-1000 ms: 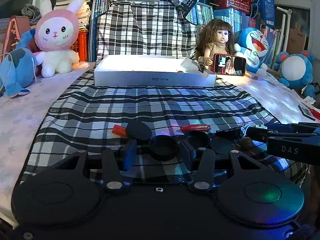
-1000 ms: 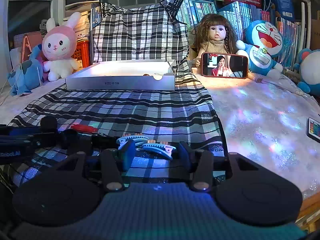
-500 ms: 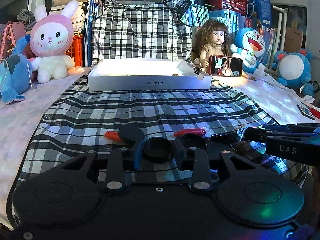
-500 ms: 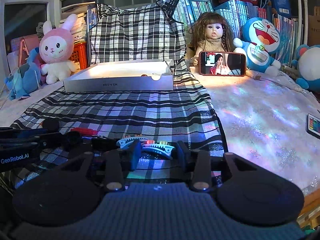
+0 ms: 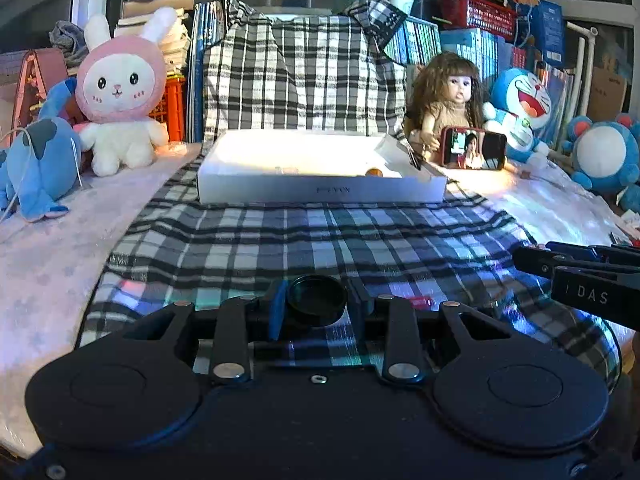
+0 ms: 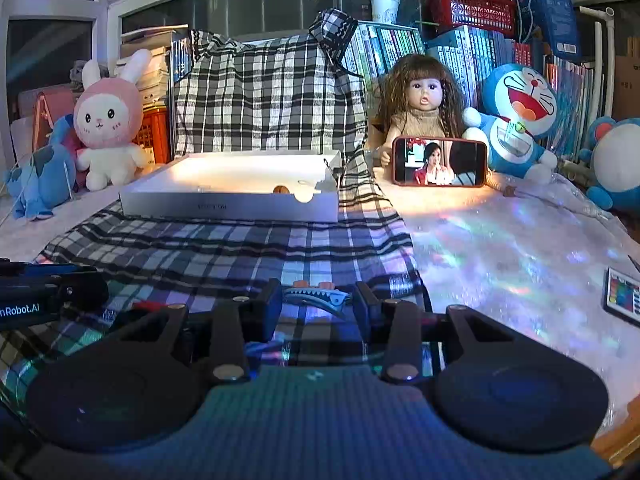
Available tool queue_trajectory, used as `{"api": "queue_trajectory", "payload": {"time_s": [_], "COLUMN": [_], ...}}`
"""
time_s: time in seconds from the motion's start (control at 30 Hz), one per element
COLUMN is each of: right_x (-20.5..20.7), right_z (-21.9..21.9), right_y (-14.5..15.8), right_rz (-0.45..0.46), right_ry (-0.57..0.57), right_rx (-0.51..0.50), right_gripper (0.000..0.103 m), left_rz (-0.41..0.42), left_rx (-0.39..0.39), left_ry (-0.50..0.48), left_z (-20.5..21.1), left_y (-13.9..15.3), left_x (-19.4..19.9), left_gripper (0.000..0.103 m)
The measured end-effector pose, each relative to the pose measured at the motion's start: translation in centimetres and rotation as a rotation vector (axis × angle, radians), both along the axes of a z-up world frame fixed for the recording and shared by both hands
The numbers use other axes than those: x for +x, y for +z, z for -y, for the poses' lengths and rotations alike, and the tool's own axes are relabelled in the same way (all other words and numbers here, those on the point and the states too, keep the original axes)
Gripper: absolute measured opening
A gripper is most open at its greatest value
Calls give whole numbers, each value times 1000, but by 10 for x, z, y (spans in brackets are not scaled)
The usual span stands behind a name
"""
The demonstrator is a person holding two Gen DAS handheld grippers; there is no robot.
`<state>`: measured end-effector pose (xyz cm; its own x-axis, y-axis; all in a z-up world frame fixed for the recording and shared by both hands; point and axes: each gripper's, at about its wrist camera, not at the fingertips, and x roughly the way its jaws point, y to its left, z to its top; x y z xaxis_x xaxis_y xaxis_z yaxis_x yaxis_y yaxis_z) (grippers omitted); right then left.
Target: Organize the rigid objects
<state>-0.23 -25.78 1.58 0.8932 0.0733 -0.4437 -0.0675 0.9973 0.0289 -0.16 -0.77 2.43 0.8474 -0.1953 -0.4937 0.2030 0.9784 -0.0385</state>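
My left gripper (image 5: 317,301) is shut on a black round cap (image 5: 318,296) and holds it a little above the black-and-white checked cloth (image 5: 320,240). In the right wrist view my right gripper (image 6: 317,305) is shut on a pale toothed hair clip (image 6: 316,295), low over the cloth's (image 6: 240,248) near edge. An open white box (image 5: 320,190) (image 6: 228,204) lies at the far end of the cloth with a small orange item (image 6: 281,189) inside. Each gripper shows at the edge of the other's view: the right gripper (image 5: 580,276) and the left gripper (image 6: 44,292).
A red item (image 5: 420,302) lies on the cloth under the grippers. Behind the box stand a doll (image 6: 416,116), a lit phone (image 6: 440,162), plush toys (image 5: 120,96) and bookshelves. A small remote (image 6: 622,296) lies on the shiny cover at the right.
Both grippers have closed: the left on the black cap, the right on the hair clip. The left gripper has risen with the cap, so the other small items dropped out of its view.
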Motion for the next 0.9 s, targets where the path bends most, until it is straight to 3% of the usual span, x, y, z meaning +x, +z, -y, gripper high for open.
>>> {"api": "queue_trajectory", "payload": {"time_s": [0.9], "right_x": [64], "right_z": [-7], "right_y": [26], "right_rz": [8], "right_ry": [25], "right_rx": [50], "right_gripper": [44], "left_rz": [6], "left_rx": [-27], "left_ry": [2], "left_z": [-6], "left_y": [29], "left_x": [66], "left_gripper": [31]}}
